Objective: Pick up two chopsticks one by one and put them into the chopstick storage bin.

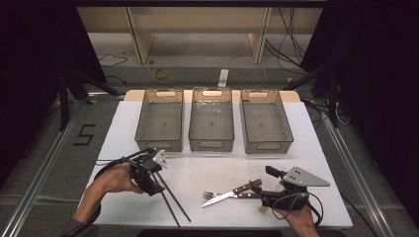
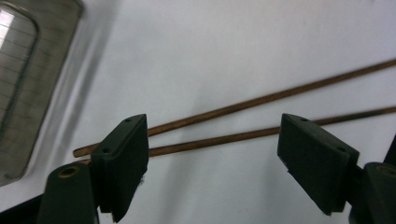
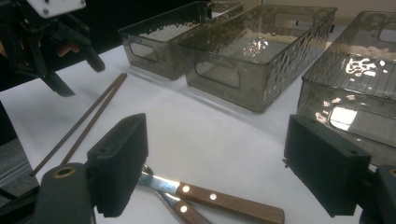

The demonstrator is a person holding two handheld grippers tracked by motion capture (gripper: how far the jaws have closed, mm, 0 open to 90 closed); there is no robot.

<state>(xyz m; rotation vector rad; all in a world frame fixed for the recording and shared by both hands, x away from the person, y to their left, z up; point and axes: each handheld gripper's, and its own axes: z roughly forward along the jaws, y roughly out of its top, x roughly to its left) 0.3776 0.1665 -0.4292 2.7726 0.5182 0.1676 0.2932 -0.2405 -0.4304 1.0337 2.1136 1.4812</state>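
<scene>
Two dark wooden chopsticks (image 1: 170,197) lie side by side on the white table (image 1: 306,148), at the front left. My left gripper (image 1: 156,180) hovers over their far ends, jaws open. In the left gripper view the chopsticks (image 2: 224,138) run across the gap between the jaws of that gripper (image 2: 212,158), and neither pad touches them. A knife (image 1: 230,194) and a fork (image 1: 210,196) with wooden handles lie crossed at the front centre. My right gripper (image 1: 262,178) stands open just right of their handles (image 3: 224,200). In its own view the right gripper (image 3: 215,168) has nothing between its pads.
Three empty smoky-clear bins stand in a row at the back of the table: left (image 1: 159,121), middle (image 1: 211,121), right (image 1: 266,123). Cables trail from both grippers. The table's front edge lies close behind both hands.
</scene>
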